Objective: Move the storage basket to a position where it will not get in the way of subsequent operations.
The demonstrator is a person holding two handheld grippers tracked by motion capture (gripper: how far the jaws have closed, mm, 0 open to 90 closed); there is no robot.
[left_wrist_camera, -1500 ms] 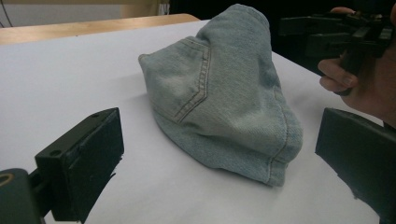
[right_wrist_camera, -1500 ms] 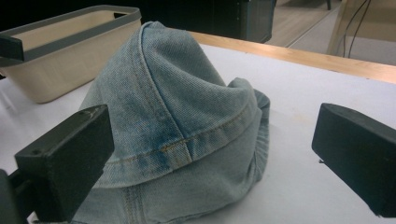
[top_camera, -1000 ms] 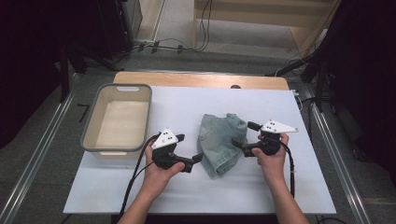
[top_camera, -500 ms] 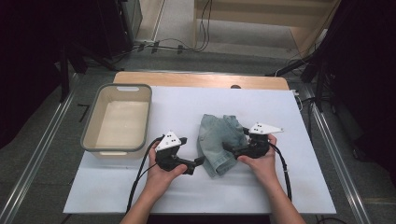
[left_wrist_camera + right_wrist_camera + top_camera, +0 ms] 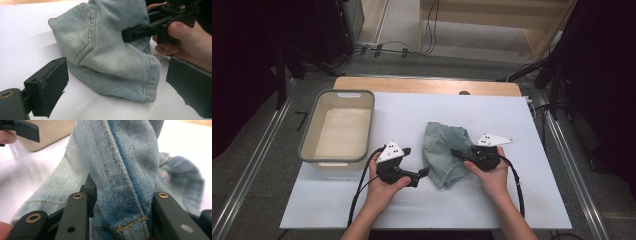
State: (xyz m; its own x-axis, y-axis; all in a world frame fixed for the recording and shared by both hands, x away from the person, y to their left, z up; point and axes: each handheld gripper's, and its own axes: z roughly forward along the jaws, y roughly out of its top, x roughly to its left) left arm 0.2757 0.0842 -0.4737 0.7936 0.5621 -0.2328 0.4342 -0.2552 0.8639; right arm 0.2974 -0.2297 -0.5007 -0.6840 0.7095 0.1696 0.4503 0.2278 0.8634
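Observation:
A crumpled pair of light-blue denim shorts (image 5: 443, 154) lies on the white table cover between my two grippers. My right gripper (image 5: 458, 152) comes in from the right; its jaws have just been closing and now pinch a raised fold of the denim (image 5: 125, 165) along a stitched seam. In the left gripper view the same right gripper (image 5: 130, 35) bites into the cloth's far side. My left gripper (image 5: 422, 174) rests at the shorts' near-left edge, open, its pads (image 5: 51, 86) wide apart, with the hemmed corner of the denim (image 5: 107, 52) just ahead of them.
A grey-rimmed beige tub (image 5: 309, 137) stands at the left of the white cover (image 5: 512, 115), with nothing in it. The wooden table edge runs along the back. Cables trail from both grippers toward the near edge.
The right gripper slid left onto the shorts and its jaws closed on a fold, bunching the cloth. The left hand stayed where it was.

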